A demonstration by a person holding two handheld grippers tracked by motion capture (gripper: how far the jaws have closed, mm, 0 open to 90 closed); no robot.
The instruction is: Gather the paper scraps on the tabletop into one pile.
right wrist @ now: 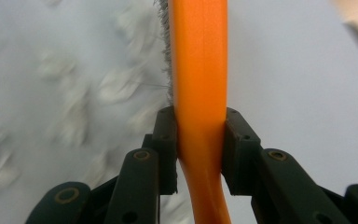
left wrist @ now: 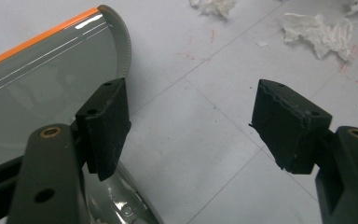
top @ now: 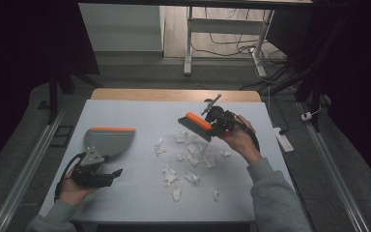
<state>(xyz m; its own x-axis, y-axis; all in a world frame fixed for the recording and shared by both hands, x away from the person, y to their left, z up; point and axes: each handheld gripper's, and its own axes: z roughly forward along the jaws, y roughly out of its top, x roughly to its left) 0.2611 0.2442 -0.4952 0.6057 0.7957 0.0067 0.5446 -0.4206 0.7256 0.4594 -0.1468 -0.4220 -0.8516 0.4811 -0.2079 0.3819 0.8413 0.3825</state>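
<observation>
Dustpan (top: 107,140) near the tabletop's (top: 140,108) left edge — nothing visible inside; left claw (top: 117,172) released, right claw (top: 211,127) grasping the brush (top: 194,123).

**Dim room, one blurry view**

We are looking at a dark room in the high view, with the white table (top: 125,193) glowing softly and black corners all around. In the left gripper view, light is shining in bright streaks on the dustpan (left wrist: 42,88). In the right gripper view, the paper scraps (right wrist: 51,93) are smearing into blur, and the brush (right wrist: 198,70) is looking soft.
</observation>
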